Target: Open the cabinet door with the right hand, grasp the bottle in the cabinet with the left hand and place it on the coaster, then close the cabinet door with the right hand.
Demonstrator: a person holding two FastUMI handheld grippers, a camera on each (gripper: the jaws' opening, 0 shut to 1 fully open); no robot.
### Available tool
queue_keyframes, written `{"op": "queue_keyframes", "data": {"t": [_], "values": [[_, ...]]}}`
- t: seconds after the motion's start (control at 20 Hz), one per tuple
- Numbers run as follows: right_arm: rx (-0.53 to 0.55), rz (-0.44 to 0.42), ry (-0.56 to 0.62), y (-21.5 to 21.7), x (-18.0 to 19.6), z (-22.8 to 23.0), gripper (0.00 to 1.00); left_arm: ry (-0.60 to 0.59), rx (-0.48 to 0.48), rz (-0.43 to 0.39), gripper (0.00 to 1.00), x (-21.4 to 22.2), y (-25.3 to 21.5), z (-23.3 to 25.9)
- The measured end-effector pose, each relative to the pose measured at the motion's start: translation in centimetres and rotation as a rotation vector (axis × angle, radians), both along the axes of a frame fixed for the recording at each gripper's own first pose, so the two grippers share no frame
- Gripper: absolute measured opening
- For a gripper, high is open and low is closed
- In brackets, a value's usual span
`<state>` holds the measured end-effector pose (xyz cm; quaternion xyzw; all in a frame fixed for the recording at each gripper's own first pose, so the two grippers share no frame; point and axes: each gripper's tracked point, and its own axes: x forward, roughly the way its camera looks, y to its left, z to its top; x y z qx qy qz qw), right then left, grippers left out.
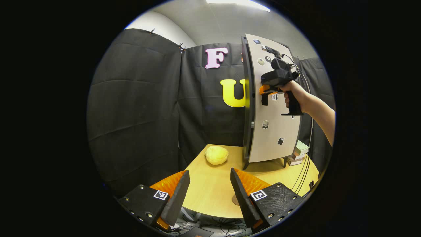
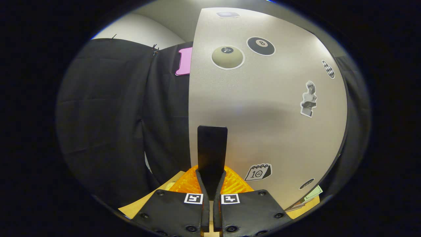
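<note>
Cabinet interior behind the door (image 1: pixel 274 108); coaster (image 1: pixel 235 199) mostly behind the left tongs (image 1: pixel 210 187).

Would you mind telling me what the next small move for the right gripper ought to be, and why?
Probably pull the handle toward the person to swing the cabinet door wider. The right gripper looks shut on the handle, and in the left gripper view the door stands edge-on with no bottle in sight, while the left gripper waits open above the table.

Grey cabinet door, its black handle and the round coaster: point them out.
Grey cabinet door (image 2: pixel 263 108), right gripper view, bare front panel.
Black handle (image 2: pixel 212 148), right gripper view, mid-bar.
Round coaster (image 1: pixel 235 199), left gripper view, visible edge.
</note>
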<state>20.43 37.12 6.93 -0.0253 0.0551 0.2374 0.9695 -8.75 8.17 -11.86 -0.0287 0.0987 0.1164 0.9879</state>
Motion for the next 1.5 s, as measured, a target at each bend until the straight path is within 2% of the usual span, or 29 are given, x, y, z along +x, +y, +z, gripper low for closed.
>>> {"op": "queue_keyframes", "data": {"t": [0.1,0.2,0.25,0.3,0.35,0.4,0.45,0.55,0.6,0.7,0.85,0.95,1.0,1.05,1.25,1.3,1.5], "values": [[0.036,0.025,-0.006,-0.2,0.0,0.2,0.03,0.012,-0.027,0.024,0.72,0.1,0.4,0.1],[0.03,0.035,-0.023,-0.3,-0.2,0.2,0.06,0.01,-0.04,0.044,0.72,0.1,0.4,0.2],[0.025,0.044,-0.032,-0.4,-0.3,0.2,0.02,0.011,-0.044,0.048,0.72,0.2,0.3,0.0],[0.026,0.054,-0.032,-0.5,-0.5,0.2,0.06,0.011,-0.045,0.049,0.72,0.2,0.3,-0.1],[0.028,0.067,-0.029,-0.5,-0.5,0.2,0.02,0.014,-0.042,0.05,0.72,0.1,0.3,-0.1],[0.023,0.08,-0.024,-0.6,-0.5,0.3,0.06,0.02,-0.039,0.051,0.7,0.1,0.3,-0.2],[0.017,0.09,-0.02,-0.8,-0.5,0.3,0.02,0.028,-0.039,0.047,0.72,0.1,0.1,-0.4],[0.017,0.104,-0.025,-1.0,-0.7,0.3,0.02,0.026,-0.039,0.039,0.7,0.1,0.1,0.1],[0.025,0.11,-0.028,-1.2,-0.9,0.2,0.06,0.016,-0.041,0.034,0.7,0.1,-0.1,0.3],[0.032,0.127,-0.02,-1.4,-1.0,0.2,0.02,-0.002,-0.051,0.013,0.7,0.0,-0.3,0.6],[0.022,0.145,-0.015,-1.6,-0.9,0.3,0.02,-0.016,-0.038,-0.01,0.72,-0.3,-0.5,1.7],[0.031,0.149,-0.008,-1.9,-1.0,0.3,0.06,-0.039,-0.019,-0.013,0.72,-0.1,-0.7,2.6],[0.032,0.152,-0.009,-1.8,-0.8,0.4,0.02,-0.049,-0.015,-0.014,0.7,1.1,-1.3,3.1],[0.034,0.155,-0.011,-1.9,-0.6,0.5,0.06,-0.058,-0.014,-0.014,0.7,1.9,-1.5,3.7],[0.068,0.161,-0.008,-2.2,-0.5,0.5,0.02,-0.088,0.0,-0.032,0.72,2.8,-1.3,5.3],[0.064,0.152,-0.017,-2.4,-0.7,0.6,0.06,-0.083,0.01,-0.038,0.72,3.2,-1.5,5.0],[0.071,0.102,-0.023,-3.0,-0.7,0.9,0.06,-0.055,0.019,-0.06,0.72,4.3,-2.2,3.8]]}}
